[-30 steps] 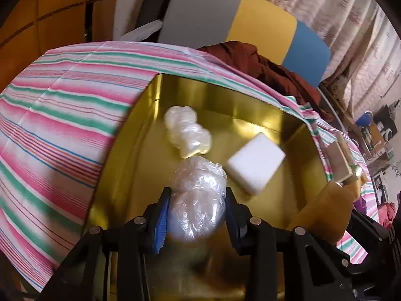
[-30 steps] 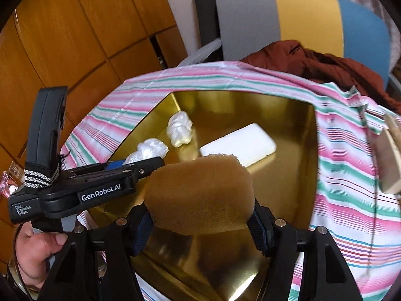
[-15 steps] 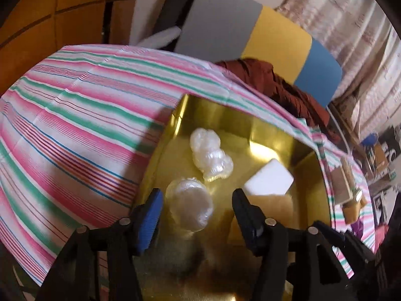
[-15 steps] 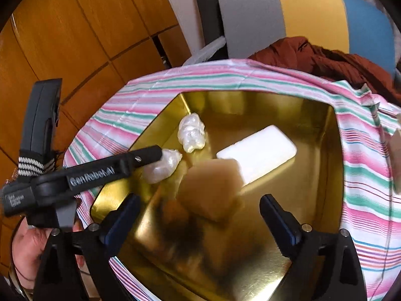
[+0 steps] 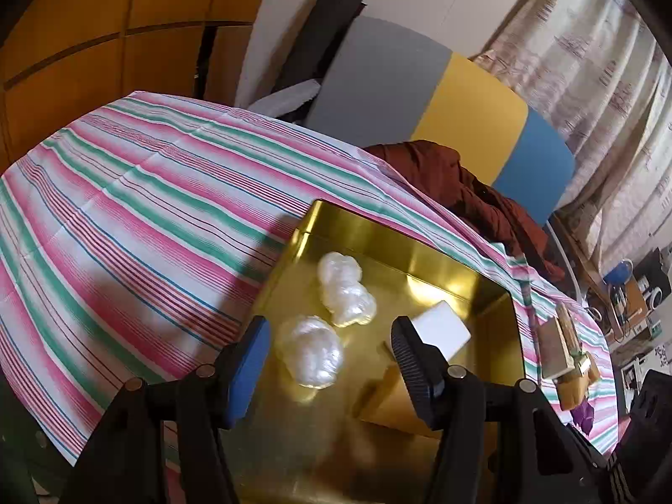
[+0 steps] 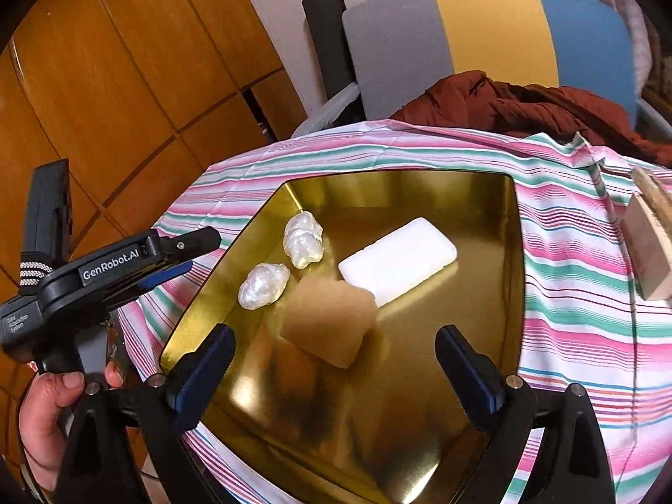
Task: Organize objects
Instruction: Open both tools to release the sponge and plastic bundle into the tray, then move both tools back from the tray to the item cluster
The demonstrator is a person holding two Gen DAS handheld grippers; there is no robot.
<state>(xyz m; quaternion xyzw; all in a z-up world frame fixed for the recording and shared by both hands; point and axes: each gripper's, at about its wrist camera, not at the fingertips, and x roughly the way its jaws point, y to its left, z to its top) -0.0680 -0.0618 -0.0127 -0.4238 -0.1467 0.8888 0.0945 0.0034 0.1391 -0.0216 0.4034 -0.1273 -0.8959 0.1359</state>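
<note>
Both releases looked complete: left gripper [image 5: 327, 348] jaws were opening and empty above the plastic wad [image 5: 311, 350] in the gold tray [image 6: 518, 252], right gripper [image 6: 334, 371] stood wide over the tan sponge [image 6: 329, 319]; best withdrawn straight upward, clear of the contents.

- The tray [image 6: 514, 252] sits on the counter [image 6: 588, 336].
- In it: two plastic wads [image 6: 263, 285] at left, foam block [image 6: 397, 260] right, sponge [image 6: 329, 321] nearest.
</note>
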